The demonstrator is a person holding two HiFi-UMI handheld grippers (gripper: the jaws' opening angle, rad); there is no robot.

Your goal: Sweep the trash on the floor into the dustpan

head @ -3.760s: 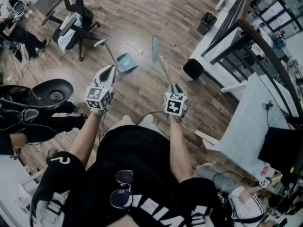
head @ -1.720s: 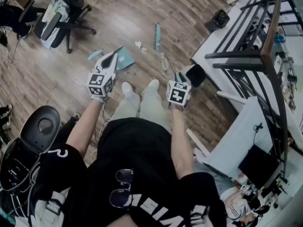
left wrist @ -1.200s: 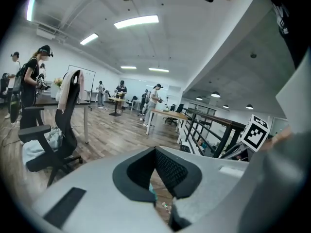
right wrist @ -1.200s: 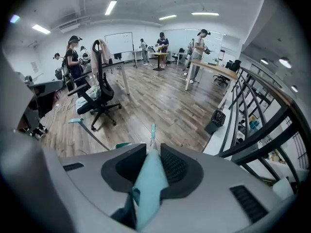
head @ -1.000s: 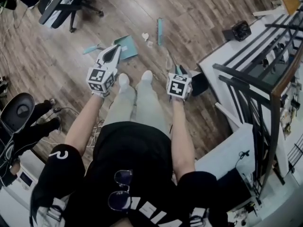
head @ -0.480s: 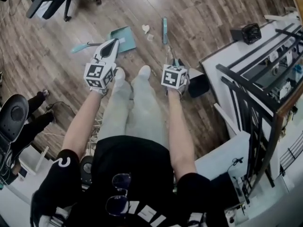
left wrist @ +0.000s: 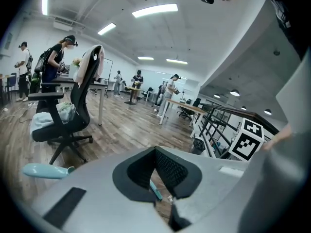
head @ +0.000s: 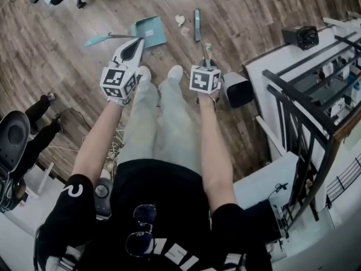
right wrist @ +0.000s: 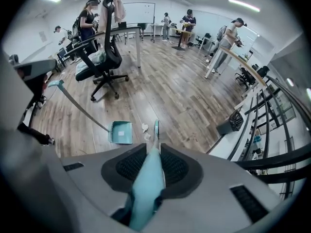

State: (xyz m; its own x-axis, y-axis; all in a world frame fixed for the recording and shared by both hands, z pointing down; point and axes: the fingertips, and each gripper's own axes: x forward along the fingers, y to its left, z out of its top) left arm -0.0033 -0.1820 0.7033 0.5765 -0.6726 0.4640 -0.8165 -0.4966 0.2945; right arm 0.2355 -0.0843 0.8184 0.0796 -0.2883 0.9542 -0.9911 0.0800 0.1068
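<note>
A teal dustpan stands on the wood floor, its long handle reaching left. Scraps of white trash lie between the pan and the teal broom head. My right gripper is shut on the broom handle, which runs forward to the broom head, beside the trash and dustpan. My left gripper hovers just short of the pan, shut on nothing. From the left gripper the handle's grip shows at the left.
A black bin stands right of my right gripper, beside a white desk and a black rail. The person's shoes are between the grippers. An office chair stands behind the dustpan. Several people work at the far tables.
The person has walked towards the dustpan, so pan, trash and broom head now lie just ahead of the feet. Both grippers kept their state, the broom staying in the right one.
</note>
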